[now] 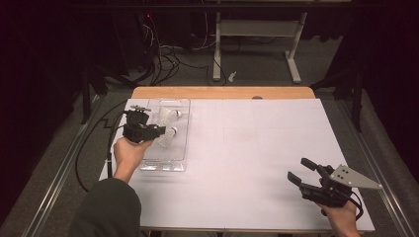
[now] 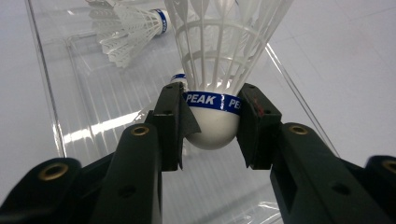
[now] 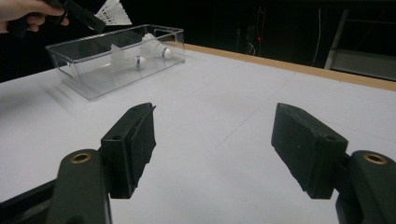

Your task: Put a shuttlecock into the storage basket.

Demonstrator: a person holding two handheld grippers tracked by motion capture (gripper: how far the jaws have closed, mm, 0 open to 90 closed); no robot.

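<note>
**Shuttlecock gripped over the clear box**

Left tongs (image 2: 212,128) clamped on the white cork of a shuttlecock (image 2: 219,60), pads pressing from both sides just below its blue band, feathers fanning away from the jaws. Held above the clear plastic box (image 1: 184,129) at the tabletop's (image 1: 257,148) far left. Inside that box, two more shuttlecocks (image 3: 156,48) lying on their sides, close to each other near the far end. In the high view, left hand (image 1: 129,152) wrapped round the tongs beside the box's left wall. Right tongs (image 3: 215,140) parted wide with nothing between the pads, hovering over bare white tabletop at the near right corner, well apart from the box
</note>
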